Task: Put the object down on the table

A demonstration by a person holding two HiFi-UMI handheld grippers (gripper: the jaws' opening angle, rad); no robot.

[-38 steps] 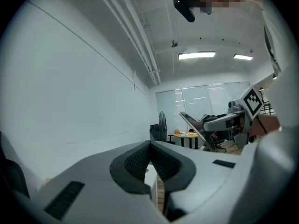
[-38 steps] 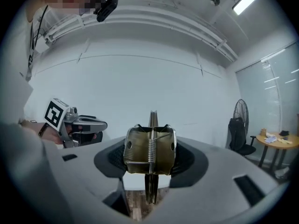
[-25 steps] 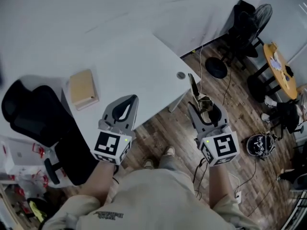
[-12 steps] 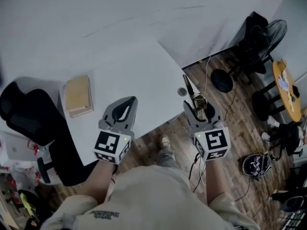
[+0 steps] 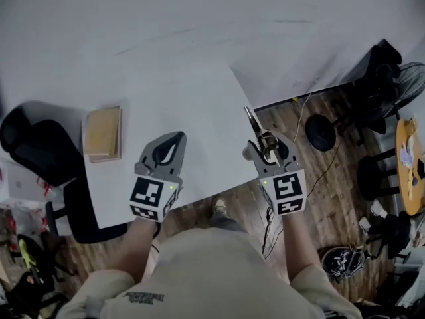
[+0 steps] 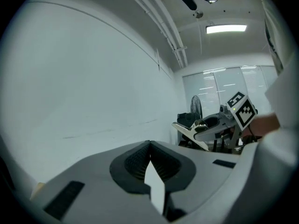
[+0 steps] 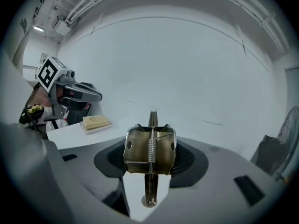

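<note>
Since a second ago our right gripper has come from over the wooden floor to the right edge of the white table, close to its near right corner. Its jaws are clamped on a brass-coloured spring clip, whose long tip points forward past them. The clip is held in the air at this edge and is not yet laid on the surface. Our left gripper hangs over the near edge of the table, jaws pressed together with nothing in them. We see a tan book lying near the left edge.
</note>
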